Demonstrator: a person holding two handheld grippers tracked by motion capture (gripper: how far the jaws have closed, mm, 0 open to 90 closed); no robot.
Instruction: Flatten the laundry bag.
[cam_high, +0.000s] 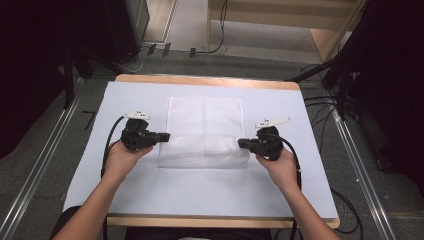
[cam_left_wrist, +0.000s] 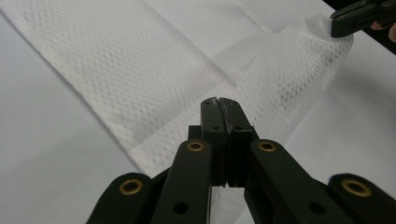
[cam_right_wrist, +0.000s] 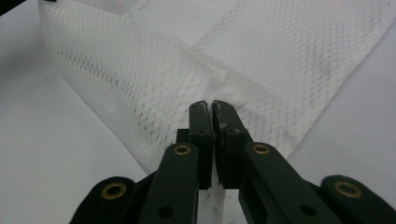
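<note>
A white mesh cloth (cam_high: 205, 120) lies flat in the middle of the table, its near edge raised into a low fold. My left gripper (cam_high: 167, 136) is shut on the cloth's near left corner and my right gripper (cam_high: 240, 143) on its near right corner. In the left gripper view the jaws (cam_left_wrist: 219, 100) are pressed together with the cloth (cam_left_wrist: 154, 60) caught between them, and the right gripper (cam_left_wrist: 359, 18) pinches the far corner. In the right gripper view the jaws (cam_right_wrist: 212, 103) clamp the netting (cam_right_wrist: 280, 46), which rises towards the upper left.
A white sheet (cam_high: 200, 190) covers the wooden table (cam_high: 210, 81). Cables (cam_high: 320, 107) trail on the floor to the right, metal rails (cam_high: 40, 170) run along both sides, and a wooden frame (cam_high: 330, 40) stands behind.
</note>
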